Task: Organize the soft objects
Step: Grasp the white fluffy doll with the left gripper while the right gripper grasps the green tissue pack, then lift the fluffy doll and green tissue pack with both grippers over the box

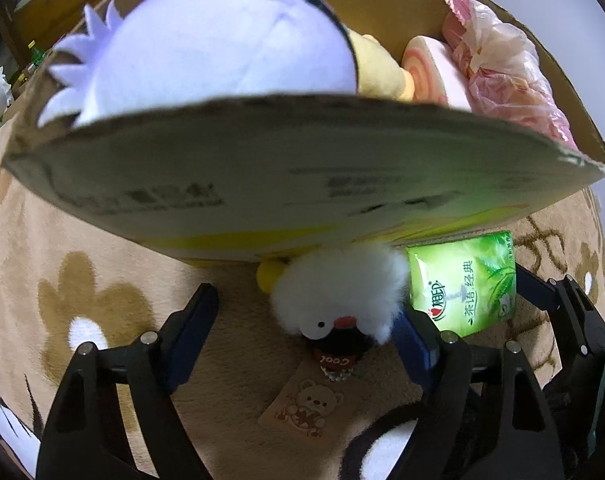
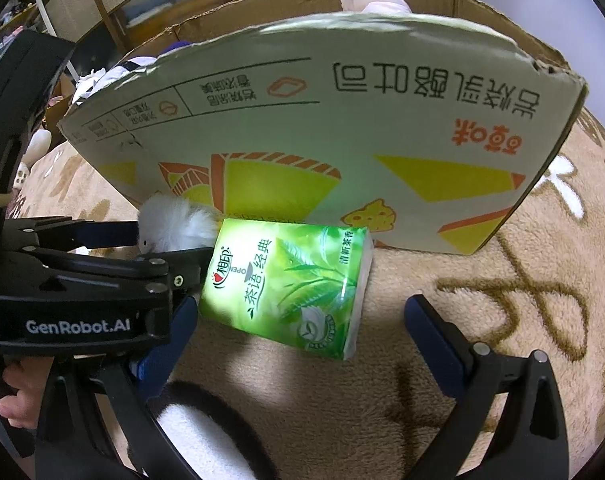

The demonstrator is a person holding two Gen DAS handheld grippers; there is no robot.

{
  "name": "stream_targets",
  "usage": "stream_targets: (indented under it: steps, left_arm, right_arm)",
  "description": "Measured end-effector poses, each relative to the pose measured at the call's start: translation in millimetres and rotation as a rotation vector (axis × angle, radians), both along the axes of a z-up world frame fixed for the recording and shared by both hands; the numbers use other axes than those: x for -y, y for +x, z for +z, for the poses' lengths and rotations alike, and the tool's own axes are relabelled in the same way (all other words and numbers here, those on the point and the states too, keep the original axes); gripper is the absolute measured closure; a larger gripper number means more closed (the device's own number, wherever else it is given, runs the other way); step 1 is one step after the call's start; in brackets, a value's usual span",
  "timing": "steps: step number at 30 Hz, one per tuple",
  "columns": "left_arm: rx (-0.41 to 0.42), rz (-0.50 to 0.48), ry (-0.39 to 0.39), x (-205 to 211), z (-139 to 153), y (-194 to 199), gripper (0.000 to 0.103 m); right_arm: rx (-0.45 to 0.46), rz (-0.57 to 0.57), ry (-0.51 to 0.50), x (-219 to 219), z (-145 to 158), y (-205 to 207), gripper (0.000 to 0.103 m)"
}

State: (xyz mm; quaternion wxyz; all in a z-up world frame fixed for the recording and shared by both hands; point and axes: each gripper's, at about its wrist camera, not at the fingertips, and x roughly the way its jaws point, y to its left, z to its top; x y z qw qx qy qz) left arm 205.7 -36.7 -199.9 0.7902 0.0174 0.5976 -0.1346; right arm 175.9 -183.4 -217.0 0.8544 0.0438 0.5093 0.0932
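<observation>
**Two open grippers at the foot of the cardboard box**

The left gripper (image 1: 306,320) stands with its jaws spread wide on either side of a small fluffy white plush toy (image 1: 342,296), which lies on the beige flower-patterned carpet (image 1: 82,280) right against the front wall of the printed cardboard box (image 1: 262,168). The right-hand finger touches the toy's fur; the left-hand finger is apart from it. A brown paper tag with a bear drawing (image 1: 306,408) lies just below the toy.

The right gripper (image 2: 298,344) is likewise wide open, its jaws on either side of a green plastic-wrapped tissue pack (image 2: 286,288) that leans against the box wall (image 2: 342,120), just beside the white toy (image 2: 174,228). Neither finger clearly touches the pack.

Inside the box lie a large white-and-lavender plush figure (image 1: 206,44), a pink swirl-roll cushion (image 1: 430,72) and a crumpled pink plastic bag (image 1: 502,68).
</observation>
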Motion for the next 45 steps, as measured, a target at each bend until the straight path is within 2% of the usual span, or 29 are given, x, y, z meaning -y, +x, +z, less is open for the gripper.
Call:
stream_targets:
  steps: [3,16,20,24,25,30,39,45]
  left_arm:
    - [0.001,0.007,-0.01,-0.8,-1.3,1.2,0.022]
    - [0.019,0.002,0.028,7.1,-8.3,2.3,0.037]
    - [0.013,0.013,0.018,7.6,-3.9,2.5,0.042]
    - [0.022,0.015,0.022,3.9,4.8,1.8,0.051]
    - [0.025,0.012,0.025,5.0,5.4,0.2,0.054]
    - [0.031,-0.026,0.018,13.1,14.4,-8.1,0.069]
    - [0.081,-0.063,0.036,13.4,28.1,-37.6,0.07]
    - [0.123,-0.058,0.041,8.0,46.8,-60.0,0.07]
  right_arm:
    - [-0.001,0.001,0.0,1.1,-1.8,-0.9,0.0]
    - [-0.009,0.012,-0.01,3.4,-7.7,-0.6,0.0]
    - [-0.008,0.018,-0.022,2.0,-8.8,-1.7,0.0]
    - [-0.005,0.024,-0.005,2.4,-6.6,-5.7,0.014]
    - [-0.008,0.033,0.014,1.8,-5.6,-7.0,0.024]
    - [-0.008,0.032,0.02,2.8,-4.0,-11.4,0.027]
    - [-0.001,-0.006,0.002,8.7,11.6,-23.5,0.028]
    - [0.041,-0.032,-0.031,12.3,26.6,-34.5,0.028]
